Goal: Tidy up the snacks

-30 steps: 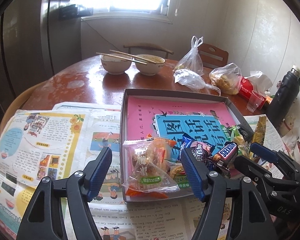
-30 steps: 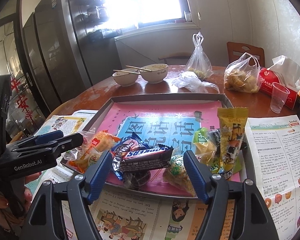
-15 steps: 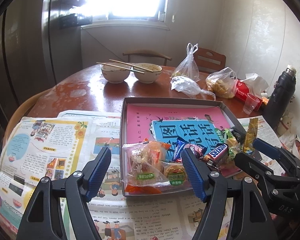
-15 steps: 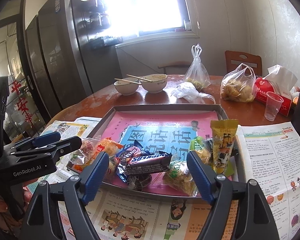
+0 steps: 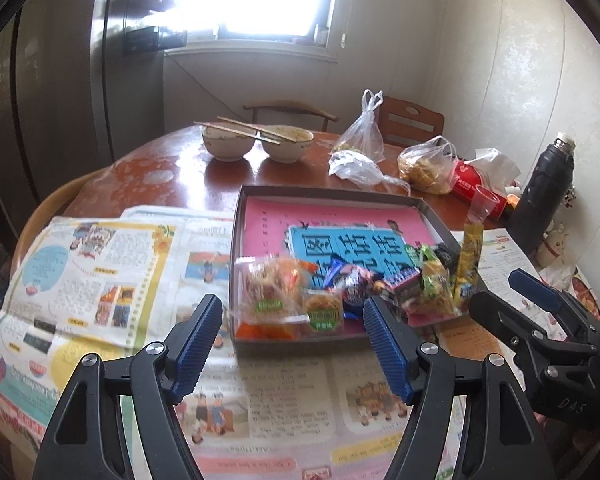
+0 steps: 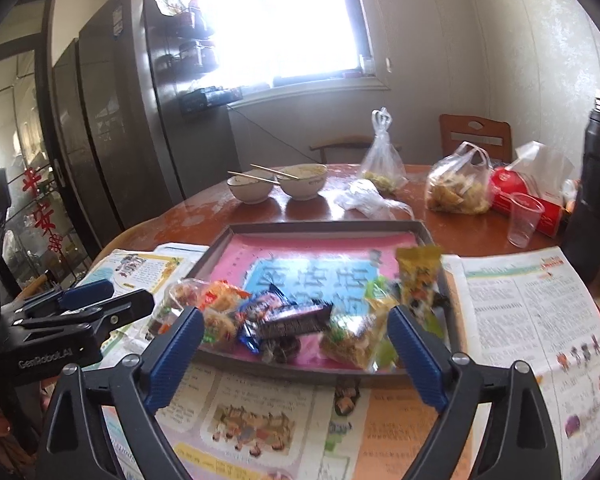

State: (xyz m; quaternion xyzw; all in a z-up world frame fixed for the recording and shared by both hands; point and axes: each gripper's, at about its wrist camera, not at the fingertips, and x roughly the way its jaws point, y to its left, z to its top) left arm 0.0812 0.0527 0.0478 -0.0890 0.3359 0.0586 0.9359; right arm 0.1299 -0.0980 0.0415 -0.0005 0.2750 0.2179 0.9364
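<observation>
**A:** Item one, my left gripper [image 5: 294,338]?

**B:** Fingers spread wide, nothing between them, held over the newspaper [image 5: 100,280] just short of the tray's near wall.

**A:** Item two, my right gripper [image 6: 294,350]?

**B:** Likewise wide apart and empty, in front of the tray [image 6: 300,370], to the right of the left one.

**A:** Item three, the snacks?

**B:** All heaped along the near edge of the tray. From the left: clear-wrapped pastries with green labels [image 5: 274,294], a blue-wrapped sweet [image 6: 256,316], a dark chocolate bar [image 6: 296,318] lying across the pile, a green-and-yellow packet [image 6: 352,338], and a tall yellow packet [image 6: 418,276] propped at the right wall.

**A:** Item four, tray lining?

**B:** A pink sheet with a blue panel [image 5: 340,240], bare at the far half.

**A:** Surroundings?

**B:** Two bowls [image 5: 256,144] with chopsticks laid across, plastic bags [image 6: 456,184], a clear cup [image 6: 524,220], a dark flask [image 5: 544,196].
</observation>
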